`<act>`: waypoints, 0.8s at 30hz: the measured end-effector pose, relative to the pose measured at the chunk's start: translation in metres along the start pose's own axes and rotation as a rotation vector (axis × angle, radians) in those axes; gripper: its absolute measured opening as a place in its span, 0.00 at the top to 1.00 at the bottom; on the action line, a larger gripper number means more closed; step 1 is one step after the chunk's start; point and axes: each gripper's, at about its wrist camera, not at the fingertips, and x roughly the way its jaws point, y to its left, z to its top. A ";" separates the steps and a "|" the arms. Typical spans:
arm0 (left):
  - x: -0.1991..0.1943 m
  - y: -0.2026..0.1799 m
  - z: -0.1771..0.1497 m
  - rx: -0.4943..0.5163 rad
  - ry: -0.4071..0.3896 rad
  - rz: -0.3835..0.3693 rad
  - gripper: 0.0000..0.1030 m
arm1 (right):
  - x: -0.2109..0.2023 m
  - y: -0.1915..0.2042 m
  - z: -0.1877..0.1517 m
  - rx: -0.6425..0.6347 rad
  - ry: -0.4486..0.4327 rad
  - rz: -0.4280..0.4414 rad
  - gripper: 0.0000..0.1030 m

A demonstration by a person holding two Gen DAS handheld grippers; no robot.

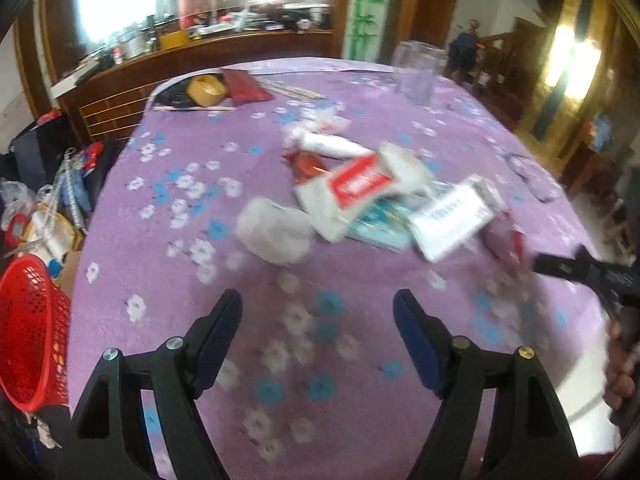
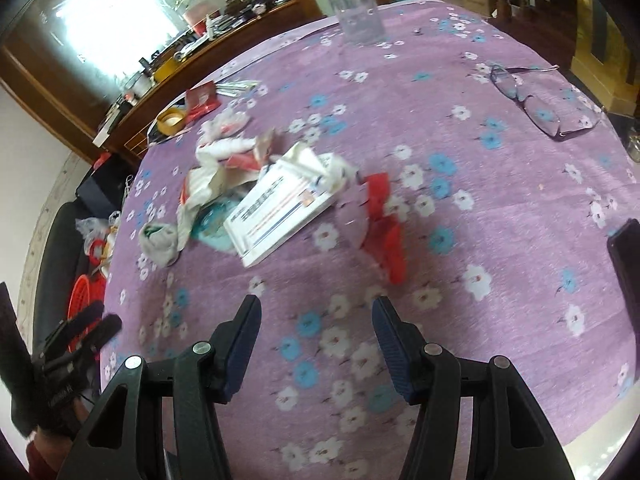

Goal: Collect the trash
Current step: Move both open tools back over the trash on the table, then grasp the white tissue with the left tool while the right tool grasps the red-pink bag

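Observation:
A heap of trash lies mid-table on the purple flowered cloth (image 1: 168, 264): a crumpled white tissue (image 1: 276, 234), a white wrapper with a red label (image 1: 356, 188), a white box (image 1: 452, 216), a teal packet (image 1: 380, 232) and a red wrapper (image 2: 386, 232). The white box (image 2: 280, 216) and tissue (image 2: 160, 242) also show in the right wrist view. My left gripper (image 1: 318, 312) is open and empty, short of the tissue. My right gripper (image 2: 316, 320) is open and empty, just short of the red wrapper. A red mesh basket (image 1: 30, 332) stands off the table's left edge.
A clear glass (image 1: 418, 74) stands at the far side. A yellow tape roll (image 1: 206, 90) and red pouch (image 1: 246, 86) lie far left. Eyeglasses (image 2: 536, 104) lie at the right, a dark phone (image 2: 626, 264) at the right edge. Clutter sits on the floor left.

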 end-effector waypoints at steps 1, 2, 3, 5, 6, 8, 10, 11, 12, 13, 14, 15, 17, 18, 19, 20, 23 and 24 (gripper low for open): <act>0.007 0.005 0.005 -0.008 0.005 0.019 0.25 | 0.000 0.001 0.000 0.000 0.001 0.001 0.40; 0.013 0.009 0.008 -0.016 0.009 0.034 0.25 | 0.001 0.001 0.001 -0.003 0.002 0.002 0.40; 0.023 0.014 0.013 -0.025 0.018 0.047 0.25 | 0.000 0.001 0.002 -0.008 0.001 0.001 0.40; 0.036 0.017 0.021 -0.028 0.026 0.067 0.25 | 0.000 0.000 0.002 -0.013 0.003 0.002 0.40; 0.041 0.017 0.024 -0.023 0.027 0.075 0.25 | 0.000 -0.001 0.003 -0.013 0.004 0.001 0.40; 0.057 0.016 0.030 -0.006 0.045 0.098 0.25 | -0.002 -0.005 0.003 -0.007 0.002 -0.002 0.40; 0.068 0.016 0.036 0.001 0.052 0.119 0.25 | -0.005 -0.011 0.003 -0.002 -0.002 -0.012 0.40; 0.073 0.016 0.039 0.001 0.052 0.128 0.25 | -0.006 -0.014 0.003 0.001 -0.005 -0.016 0.40; 0.078 0.017 0.041 0.001 0.054 0.144 0.25 | -0.008 -0.018 0.004 0.006 -0.007 -0.020 0.40; 0.086 0.020 0.045 -0.003 0.062 0.155 0.25 | -0.009 -0.020 0.004 0.010 -0.008 -0.023 0.40; 0.090 0.021 0.046 -0.009 0.070 0.151 0.25 | -0.010 -0.023 0.004 0.014 -0.009 -0.028 0.40; 0.096 0.024 0.048 -0.018 0.078 0.131 0.25 | -0.011 -0.025 0.004 0.016 -0.010 -0.031 0.40; 0.104 0.024 0.050 -0.020 0.087 0.112 0.25 | -0.012 -0.028 0.005 0.016 -0.010 -0.035 0.40; 0.107 0.023 0.050 -0.012 0.085 0.113 0.25 | -0.012 -0.028 0.006 0.011 -0.009 -0.037 0.40; 0.109 0.021 0.050 -0.006 0.084 0.111 0.26 | -0.013 -0.028 0.007 0.006 -0.010 -0.040 0.40; 0.111 0.019 0.049 0.000 0.083 0.104 0.29 | -0.013 -0.027 0.008 0.000 -0.012 -0.043 0.40; 0.113 0.010 0.044 0.014 0.079 0.075 0.47 | -0.009 -0.025 0.012 -0.024 -0.010 -0.049 0.40; 0.112 0.008 0.043 0.022 0.074 0.081 0.52 | -0.006 -0.024 0.013 -0.033 -0.005 -0.050 0.40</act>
